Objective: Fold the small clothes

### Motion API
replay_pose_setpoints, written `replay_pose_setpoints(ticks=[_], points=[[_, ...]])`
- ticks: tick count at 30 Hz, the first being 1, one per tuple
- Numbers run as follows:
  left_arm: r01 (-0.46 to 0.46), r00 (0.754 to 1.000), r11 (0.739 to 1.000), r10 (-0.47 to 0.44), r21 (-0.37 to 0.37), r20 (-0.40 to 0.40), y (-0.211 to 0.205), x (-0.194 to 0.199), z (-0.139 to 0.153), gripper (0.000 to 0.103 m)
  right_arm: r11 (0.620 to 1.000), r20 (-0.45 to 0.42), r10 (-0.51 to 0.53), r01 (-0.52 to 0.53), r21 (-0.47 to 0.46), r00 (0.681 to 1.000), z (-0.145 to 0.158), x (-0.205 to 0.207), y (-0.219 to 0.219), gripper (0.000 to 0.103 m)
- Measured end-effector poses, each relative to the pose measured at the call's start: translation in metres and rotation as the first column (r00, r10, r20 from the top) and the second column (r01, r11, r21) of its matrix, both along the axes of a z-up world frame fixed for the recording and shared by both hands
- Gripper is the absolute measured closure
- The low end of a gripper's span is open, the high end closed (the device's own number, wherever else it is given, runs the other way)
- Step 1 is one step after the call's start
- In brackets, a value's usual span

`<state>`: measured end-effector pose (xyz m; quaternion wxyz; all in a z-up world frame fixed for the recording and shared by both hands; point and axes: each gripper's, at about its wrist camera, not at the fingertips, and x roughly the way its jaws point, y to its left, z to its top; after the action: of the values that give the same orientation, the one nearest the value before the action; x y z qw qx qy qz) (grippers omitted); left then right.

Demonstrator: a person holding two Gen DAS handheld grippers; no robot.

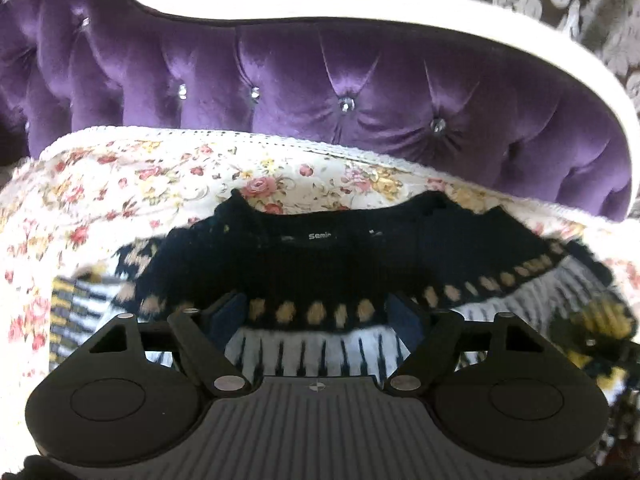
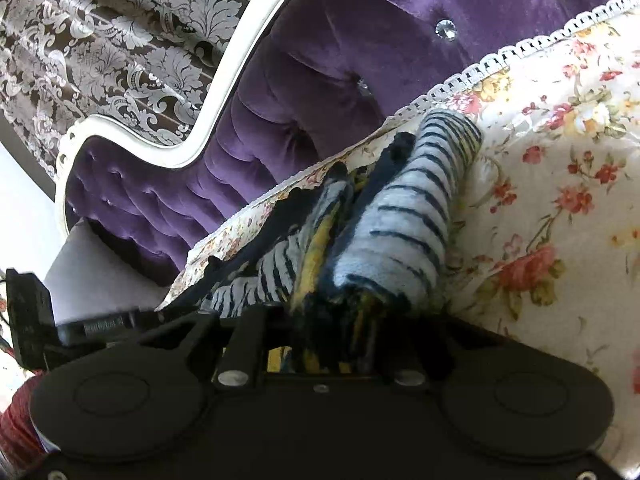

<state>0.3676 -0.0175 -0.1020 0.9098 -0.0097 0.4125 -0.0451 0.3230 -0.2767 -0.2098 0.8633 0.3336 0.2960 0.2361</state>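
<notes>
One sweater: we've got a small knit sweater [image 1: 320, 264] with a navy yoke, a ring of tan dots under it, and white with dark stripes below, plus some yellow bits at the sides. The neck label reads something like "Semir".
Where it is: lying on the floral cover [image 1: 120, 184] spread over the sofa seat, neck opening pointing toward the backrest in the left wrist view.
Left tool: the left tool [image 1: 318, 312] has its two blue-padded fingers [image 1: 226, 316] spread wide, one on each side of the dotted band. We'd say it's resting right at the sweater's chest, not pinching anything.
Right tool: the right tool [image 2: 340, 320] is buried in a bunched wad of the knit, dark and yellow fabric filling the space between the fingers. Looks pressed onto the sweater, but the tips themselves are hidden, so we can't tell for sure.
Sleeve: in the right wrist view a striped sleeve [image 2: 416, 208] stretches away from the tool toward the lace edge [image 2: 492, 56] of the cover, rolled up a bit like a tube.
Sofa: purple tufted velvet backrest [image 1: 320, 76] with crystal buttons and a white curved frame [image 1: 360, 4].
Behind it: brown wallpaper [image 2: 100, 40] with a silver leaf pattern.
Odd bits: a black device [image 2: 28, 312] sits at the left edge of the right wrist view, too blurry to name.
</notes>
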Motion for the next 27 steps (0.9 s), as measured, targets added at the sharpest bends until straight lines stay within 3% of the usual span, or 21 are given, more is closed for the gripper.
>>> replay_pose_setpoints(ticks=[6, 11, 13, 18, 23, 27], points=[[0.029, 0.999, 0.991, -0.032, 0.13, 0.023, -0.022, 0.019, -0.02, 0.021, 1.0, 0.002, -0.003, 0.003, 0.01, 1.0, -0.001, 0.0, -0.003, 0.087], [0.031, 1.0, 0.994, -0.03, 0.109, -0.009, -0.018, 0.023, -0.014, 0.025, 1.0, 0.004, -0.005, 0.005, 0.015, 1.0, -0.001, -0.001, -0.003, 0.087], [0.008, 1.0, 0.997, -0.007, 0.081, -0.011, -0.011, 0.018, -0.003, 0.04, 1.0, 0.005, -0.005, 0.005, 0.019, 1.0, -0.002, -0.001, -0.003, 0.087], [0.017, 0.999, 1.0, -0.016, -0.007, 0.029, -0.002, -0.026, 0.012, 0.041, 1.0, 0.007, -0.007, 0.007, 0.015, 1.0, -0.002, -0.002, -0.004, 0.087], [0.05, 0.999, 0.999, -0.05, -0.004, 0.018, -0.006, -0.06, -0.009, 0.041, 1.0, 0.006, -0.008, 0.008, 0.015, 1.0, -0.001, -0.002, -0.003, 0.087], [0.083, 0.994, 0.991, -0.09, 0.105, 0.068, -0.02, -0.065, -0.022, 0.039, 1.0, 0.007, -0.009, 0.009, 0.01, 1.0, -0.001, -0.002, -0.003, 0.087]])
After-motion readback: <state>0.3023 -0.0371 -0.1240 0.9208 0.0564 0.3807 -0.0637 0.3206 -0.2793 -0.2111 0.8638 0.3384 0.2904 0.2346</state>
